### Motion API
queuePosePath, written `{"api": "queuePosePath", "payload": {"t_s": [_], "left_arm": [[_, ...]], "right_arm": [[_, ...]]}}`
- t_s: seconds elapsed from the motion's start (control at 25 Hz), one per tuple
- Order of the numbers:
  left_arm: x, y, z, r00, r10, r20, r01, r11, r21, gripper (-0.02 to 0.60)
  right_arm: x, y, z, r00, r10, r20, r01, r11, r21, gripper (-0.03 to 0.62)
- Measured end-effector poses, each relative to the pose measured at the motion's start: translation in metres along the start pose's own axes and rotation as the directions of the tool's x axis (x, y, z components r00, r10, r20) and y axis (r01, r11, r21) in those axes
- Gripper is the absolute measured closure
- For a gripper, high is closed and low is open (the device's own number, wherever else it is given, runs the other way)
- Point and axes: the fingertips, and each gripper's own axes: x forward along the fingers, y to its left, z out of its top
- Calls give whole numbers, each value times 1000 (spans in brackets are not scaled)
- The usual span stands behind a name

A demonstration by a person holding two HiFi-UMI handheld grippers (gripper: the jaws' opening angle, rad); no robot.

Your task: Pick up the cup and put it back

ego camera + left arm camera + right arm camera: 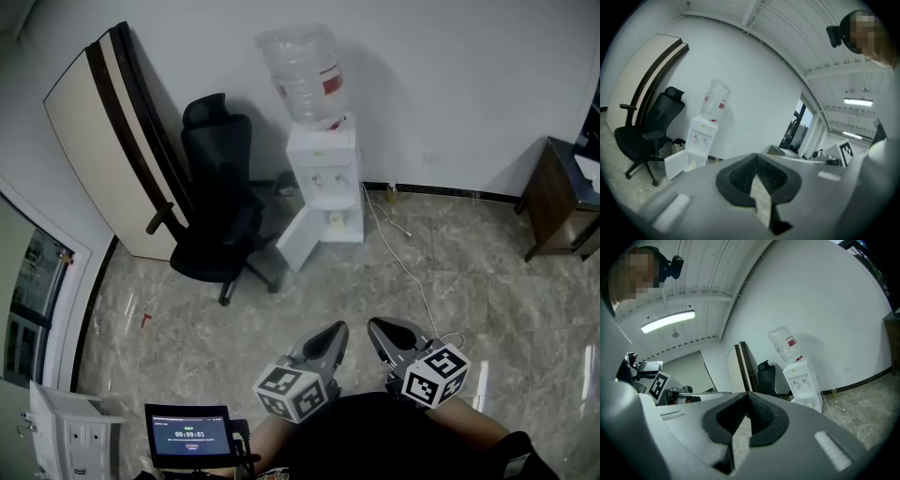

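Close in front of the person, the left gripper (335, 331) and the right gripper (378, 327) sit side by side, just apart, pointing out over the marble floor (309, 300). The fingers of each are clenched together with nothing between them. At lower left, beside them, a small screen (189, 434) glows. Farther off, a white cable (405, 265) trails across the floor toward a white water dispenser (323, 164) against the wall, with its bottle (302, 75) upended on top and its lower door (298, 242) swung open. In that open compartment sits what looks like the cup (336, 218), small and pale, too small to be sure. A black office chair (217, 202) stands left of the dispenser, before a leaning panel (103, 131).
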Motion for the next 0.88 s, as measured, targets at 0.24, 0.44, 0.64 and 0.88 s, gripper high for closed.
{"api": "queuePosePath", "payload": {"t_s": [0.24,0.44,0.64,0.88], "left_arm": [[23,-18,-2,1000,12,-3,-12,1000,5,577],[53,-44,-11,999,42,-1,-42,999,3,577],[81,-64,-23,997,78,6,-78,997,-7,577],[111,-70,1,994,105,22,-104,993,-63,577]], "right_arm": [[-14,-21,12,1000,15,0,-15,1000,4,586],[-38,-48,24,999,52,-13,-52,998,-19,586],[-58,-75,33,996,90,-30,-90,996,-24,586],[-63,-97,73,996,83,-31,-84,996,-27,586]]}}
